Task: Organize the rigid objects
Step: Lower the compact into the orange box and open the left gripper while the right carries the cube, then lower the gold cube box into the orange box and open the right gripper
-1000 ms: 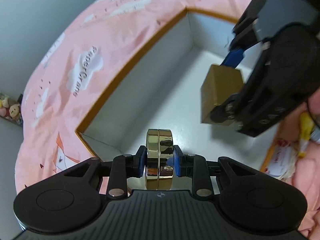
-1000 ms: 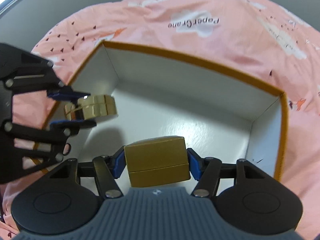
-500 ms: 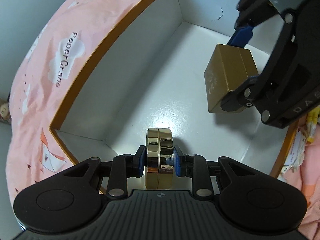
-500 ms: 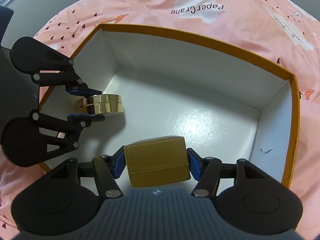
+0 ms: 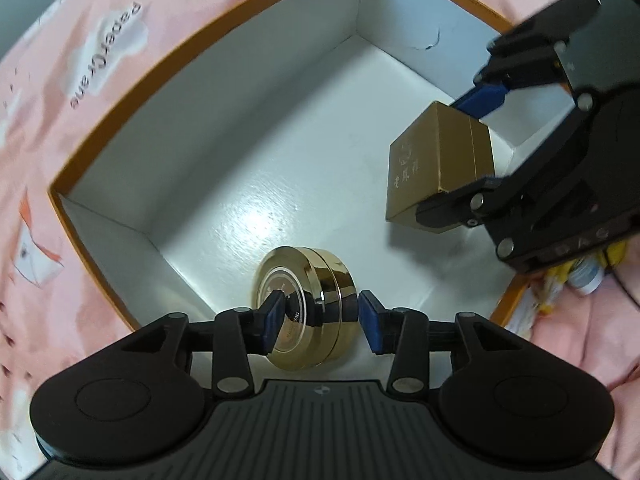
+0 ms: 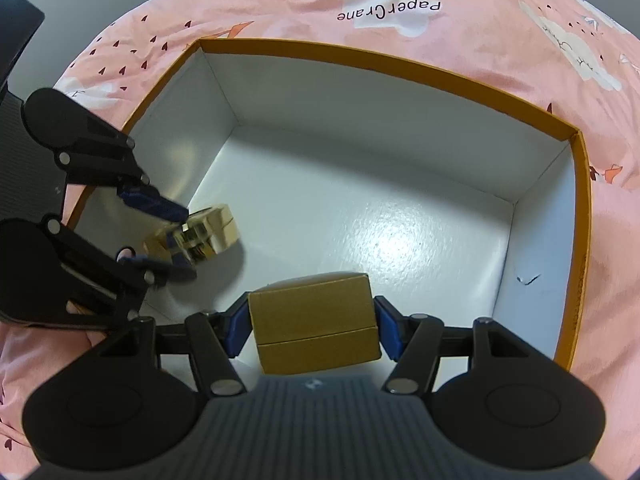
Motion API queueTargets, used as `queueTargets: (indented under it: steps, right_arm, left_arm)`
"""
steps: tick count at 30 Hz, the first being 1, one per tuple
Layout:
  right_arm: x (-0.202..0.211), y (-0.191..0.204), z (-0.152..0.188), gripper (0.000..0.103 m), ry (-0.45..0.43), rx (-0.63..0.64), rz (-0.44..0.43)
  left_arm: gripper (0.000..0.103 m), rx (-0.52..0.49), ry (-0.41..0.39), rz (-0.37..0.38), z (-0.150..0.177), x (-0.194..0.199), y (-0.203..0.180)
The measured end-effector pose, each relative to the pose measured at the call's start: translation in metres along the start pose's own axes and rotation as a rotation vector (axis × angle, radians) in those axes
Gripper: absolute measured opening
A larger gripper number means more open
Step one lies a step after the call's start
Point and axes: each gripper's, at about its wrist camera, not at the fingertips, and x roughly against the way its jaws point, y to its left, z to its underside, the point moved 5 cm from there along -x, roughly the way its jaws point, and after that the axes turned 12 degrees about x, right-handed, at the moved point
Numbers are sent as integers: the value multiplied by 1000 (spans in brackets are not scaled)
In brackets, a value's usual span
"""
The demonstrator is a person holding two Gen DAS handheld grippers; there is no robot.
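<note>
Left wrist cam: left gripper [image 5: 320, 322] has just been opening, jaws now spread around the gold tin [image 5: 306, 312] leaning inside the box [image 5: 200, 60], and right wrist cam: right gripper [image 6: 312, 330] pinches the carton [image 6: 314, 320] above the box floor.

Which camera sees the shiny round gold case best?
The left wrist view: the round case sits close, sharp, between the left gripper's open jaws. The right wrist view shows it small, blurred, partly hidden.
</note>
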Motion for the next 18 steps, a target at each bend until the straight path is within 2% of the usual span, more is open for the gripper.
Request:
queueTargets:
  steps: [3,8,11,13,18]
  right_arm:
    - [-2,0,-1,62,5,1,2]
    - [-4,-1,-3,62,7,-7,-7]
    - [-5,-2,-4,62,8,-12,-4]
    - [-6,-2,-4,62,8,-18,-3]
    - [-6,-3,-1,62,6,-29,-8]
  left_arm:
    - [50,31,9,32,0,-1,1]
    - [52,127,66,144,3,-2,0]
    - [52,120,45,125,7,3,-2]
    - [52,131,-1,111,6,18,-1]
    - [52,263,-220,69,6,72,22]
